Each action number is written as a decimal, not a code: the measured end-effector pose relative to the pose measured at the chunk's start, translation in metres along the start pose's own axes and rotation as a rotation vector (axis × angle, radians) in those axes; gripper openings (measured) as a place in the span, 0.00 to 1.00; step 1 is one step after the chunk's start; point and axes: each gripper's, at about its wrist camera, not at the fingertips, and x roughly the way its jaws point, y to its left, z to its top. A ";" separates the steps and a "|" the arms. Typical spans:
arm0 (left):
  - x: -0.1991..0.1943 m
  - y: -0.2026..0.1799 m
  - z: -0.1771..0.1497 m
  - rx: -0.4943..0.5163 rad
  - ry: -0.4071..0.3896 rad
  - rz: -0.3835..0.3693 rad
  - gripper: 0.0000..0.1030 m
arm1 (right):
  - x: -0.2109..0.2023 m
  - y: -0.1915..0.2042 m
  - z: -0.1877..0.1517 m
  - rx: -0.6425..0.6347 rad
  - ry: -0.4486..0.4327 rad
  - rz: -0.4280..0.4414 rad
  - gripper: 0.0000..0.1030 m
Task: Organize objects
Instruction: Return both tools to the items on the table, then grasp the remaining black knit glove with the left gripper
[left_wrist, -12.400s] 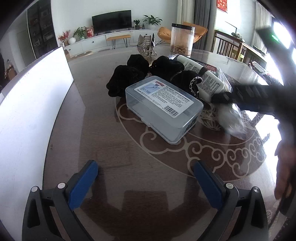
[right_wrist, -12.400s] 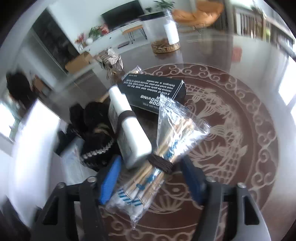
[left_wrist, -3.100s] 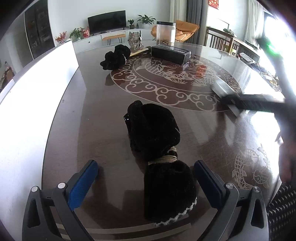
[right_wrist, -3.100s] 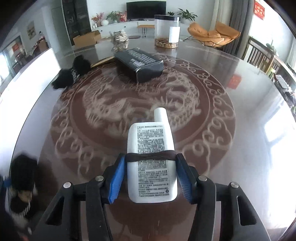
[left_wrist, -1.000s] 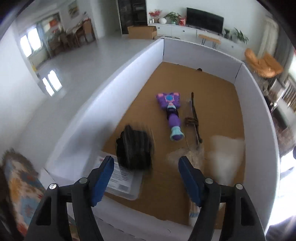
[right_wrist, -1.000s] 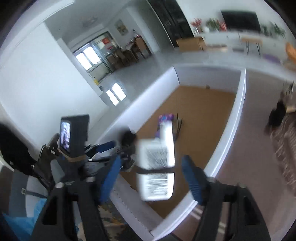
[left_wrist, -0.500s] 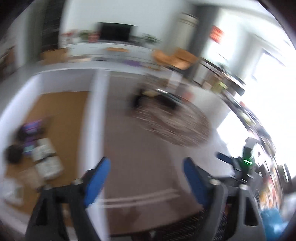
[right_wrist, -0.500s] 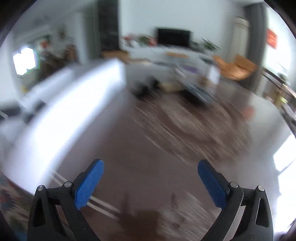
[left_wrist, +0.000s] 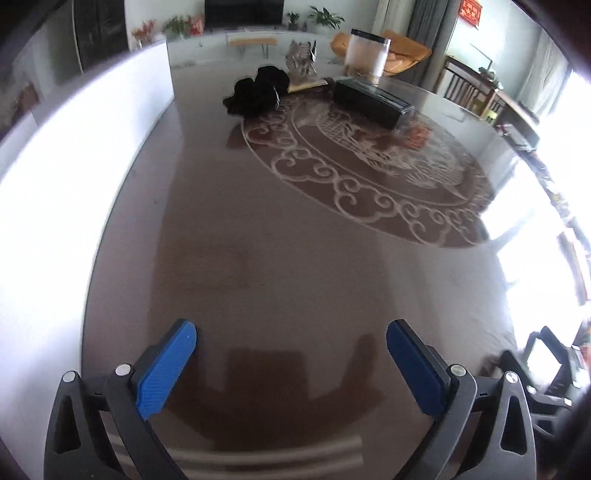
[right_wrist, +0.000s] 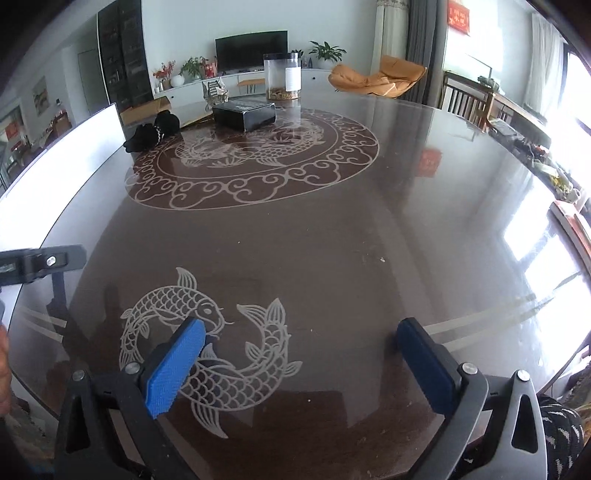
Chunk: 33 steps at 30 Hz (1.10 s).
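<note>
A black fuzzy bundle lies at the far side of the dark round table, next to a black box. Both show in the right wrist view too: the bundle and the box. My left gripper is open and empty above the table's near edge. My right gripper is open and empty over the fish pattern. The left gripper's body shows at the left of the right wrist view.
The white wall of a big cardboard box runs along the table's left side; it also shows in the right wrist view. A clear jar and a silvery ornament stand at the far edge.
Both grippers have swung back from the cardboard box to the table. The right gripper no longer holds the white bottle, and the left no longer has the black bundle before it.
</note>
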 end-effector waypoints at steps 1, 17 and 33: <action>0.005 -0.001 0.000 0.024 -0.005 0.046 1.00 | 0.001 -0.001 0.001 0.007 -0.002 -0.004 1.00; -0.019 0.001 -0.024 0.074 -0.043 0.037 1.00 | 0.009 0.000 0.009 0.012 0.033 -0.010 1.00; 0.053 0.032 0.121 0.029 0.021 0.059 1.00 | 0.008 -0.001 0.006 0.011 0.009 -0.011 1.00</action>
